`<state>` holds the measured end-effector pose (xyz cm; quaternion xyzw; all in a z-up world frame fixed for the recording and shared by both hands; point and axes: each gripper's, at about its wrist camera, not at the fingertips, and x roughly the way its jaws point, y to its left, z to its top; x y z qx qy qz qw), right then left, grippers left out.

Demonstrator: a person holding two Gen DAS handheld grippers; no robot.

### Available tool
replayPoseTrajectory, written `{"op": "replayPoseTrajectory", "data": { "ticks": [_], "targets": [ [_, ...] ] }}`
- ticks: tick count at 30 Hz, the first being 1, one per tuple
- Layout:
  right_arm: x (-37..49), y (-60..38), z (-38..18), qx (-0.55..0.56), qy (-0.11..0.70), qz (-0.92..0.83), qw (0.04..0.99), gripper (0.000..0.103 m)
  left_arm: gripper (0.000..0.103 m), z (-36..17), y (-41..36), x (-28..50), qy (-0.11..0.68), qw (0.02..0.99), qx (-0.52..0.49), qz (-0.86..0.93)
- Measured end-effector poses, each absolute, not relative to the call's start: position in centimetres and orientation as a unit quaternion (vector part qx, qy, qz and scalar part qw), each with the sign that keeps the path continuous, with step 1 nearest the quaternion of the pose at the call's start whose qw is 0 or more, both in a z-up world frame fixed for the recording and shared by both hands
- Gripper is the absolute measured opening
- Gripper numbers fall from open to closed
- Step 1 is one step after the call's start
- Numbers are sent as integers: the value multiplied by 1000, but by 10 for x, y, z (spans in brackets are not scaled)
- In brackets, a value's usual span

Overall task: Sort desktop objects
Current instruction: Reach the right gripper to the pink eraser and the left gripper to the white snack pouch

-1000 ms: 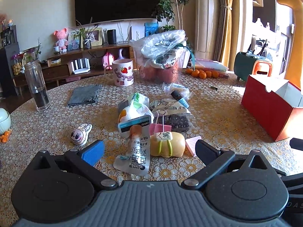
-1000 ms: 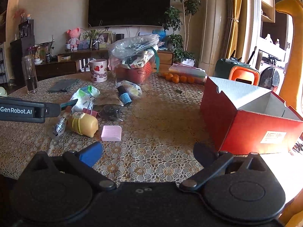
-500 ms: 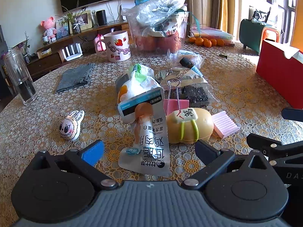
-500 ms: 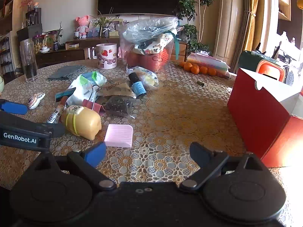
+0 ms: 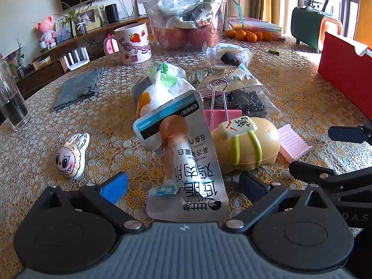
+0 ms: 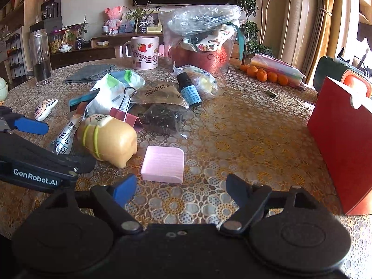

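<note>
A pile of small objects lies mid-table. A silver snack pouch (image 5: 186, 162) lies between the open fingers of my left gripper (image 5: 183, 186); its near end reaches my gripper body. Beside it sits a yellow pig-shaped toy (image 5: 246, 146) (image 6: 108, 139), a pink ridged block (image 5: 294, 143) (image 6: 164, 164) and a pink binder clip (image 5: 220, 114). My right gripper (image 6: 181, 190) is open, just in front of the pink block. A red box (image 6: 344, 144) stands open at the right. A white rabbit-face figure (image 5: 71, 154) lies to the left.
Behind the pile are snack bags (image 5: 162, 88), a dark dropper bottle (image 6: 188, 88), a strawberry mug (image 5: 134, 44), a clear tub of fruit (image 5: 186, 23), a grey cloth (image 5: 79, 88), a glass jar (image 5: 11, 102) and oranges (image 6: 265, 74). The left gripper shows in the right wrist view (image 6: 30, 139).
Both grippers have moved forward and down toward the pile. The left now straddles the silver pouch; the right has come close to the pink block. Both stay open.
</note>
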<state>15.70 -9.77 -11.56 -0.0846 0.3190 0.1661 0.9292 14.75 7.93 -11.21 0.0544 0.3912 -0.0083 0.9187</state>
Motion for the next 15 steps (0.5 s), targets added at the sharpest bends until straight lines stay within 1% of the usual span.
{"op": "replayPoseTrajectory", "data": {
  "ticks": [2,4,7,9,11,13,15],
  "targets": [
    [160,-96,-117,-80,320,170,929,78,102,-112,81,150,392,918,51,-7],
    [161,-95,-118,-79,320,170,929,77,100,-113,82,152,392,919,47,-10],
    [162,-95,-119,-72,318,172,929,73,94,-112,84,154,394,918,32,-19],
    [162,-96,-119,-66,319,177,929,71,84,-112,84,154,395,918,19,-27],
    [161,-94,-118,-68,317,180,929,66,81,-111,82,154,394,919,18,-29],
    [160,-93,-118,-68,316,182,929,65,76,-110,81,153,393,919,19,-33],
    [159,-93,-118,-66,317,179,929,64,67,-109,79,152,392,919,22,-38]
  ]
}}
